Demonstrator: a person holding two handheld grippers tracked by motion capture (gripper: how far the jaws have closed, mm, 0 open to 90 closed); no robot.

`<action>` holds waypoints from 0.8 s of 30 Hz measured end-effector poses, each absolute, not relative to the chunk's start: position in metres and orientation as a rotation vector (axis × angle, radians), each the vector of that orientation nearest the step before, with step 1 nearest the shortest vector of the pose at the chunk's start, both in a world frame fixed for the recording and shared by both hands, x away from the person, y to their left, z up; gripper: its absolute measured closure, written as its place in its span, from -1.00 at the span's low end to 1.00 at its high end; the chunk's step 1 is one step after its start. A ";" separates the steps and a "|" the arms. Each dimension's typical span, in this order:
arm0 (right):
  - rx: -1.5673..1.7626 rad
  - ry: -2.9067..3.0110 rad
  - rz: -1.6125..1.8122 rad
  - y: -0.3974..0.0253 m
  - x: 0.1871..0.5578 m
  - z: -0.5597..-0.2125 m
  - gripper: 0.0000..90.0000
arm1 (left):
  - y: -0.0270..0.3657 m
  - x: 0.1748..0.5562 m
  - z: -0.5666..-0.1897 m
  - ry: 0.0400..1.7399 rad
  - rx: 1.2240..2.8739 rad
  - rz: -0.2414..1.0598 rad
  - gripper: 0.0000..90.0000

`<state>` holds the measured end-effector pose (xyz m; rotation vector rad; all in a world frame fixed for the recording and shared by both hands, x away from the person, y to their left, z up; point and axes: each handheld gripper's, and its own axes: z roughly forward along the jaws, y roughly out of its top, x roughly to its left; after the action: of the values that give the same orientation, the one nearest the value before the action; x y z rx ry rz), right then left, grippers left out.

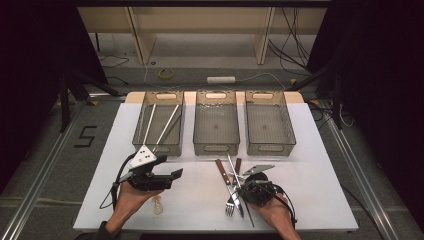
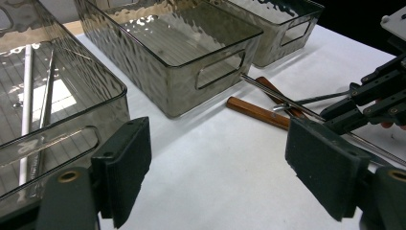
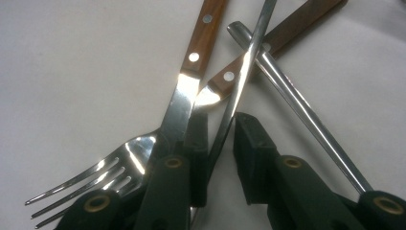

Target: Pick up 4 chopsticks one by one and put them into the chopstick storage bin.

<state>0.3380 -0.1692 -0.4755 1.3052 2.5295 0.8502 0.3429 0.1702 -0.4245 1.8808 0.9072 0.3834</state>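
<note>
In the right gripper view, the right claw [image 3: 221, 158] covers the lower blade of the knife [image 3: 178, 108] and the neck of the fork [image 3: 91, 179], so how those two cross beneath it cannot be told. The thin metal rod [image 3: 239, 81] between its jaws runs off the top edge, and whether the pads touch it is unclear. A second rod [image 3: 297, 103] disappears behind the jaw on the right. Both wooden handles [image 3: 203, 40] are cut off at the top. In the high view, the person's hand [image 1: 277, 212] hides most of that claw's body.
</note>
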 end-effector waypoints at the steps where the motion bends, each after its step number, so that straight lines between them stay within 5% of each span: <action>1: 1.308 2.528 0.850 -0.169 0.338 -0.476 0.70 | 0.170 0.343 -0.425 0.909 1.883 0.384 -0.48; 24: 1.284 2.537 0.902 -0.174 0.337 -0.469 0.92 | 0.171 0.343 -0.425 0.910 1.884 0.389 -0.47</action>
<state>0.3372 -0.1739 -0.4687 1.2837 2.5372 0.9021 0.3434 0.1714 -0.4252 1.8839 0.9101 0.3890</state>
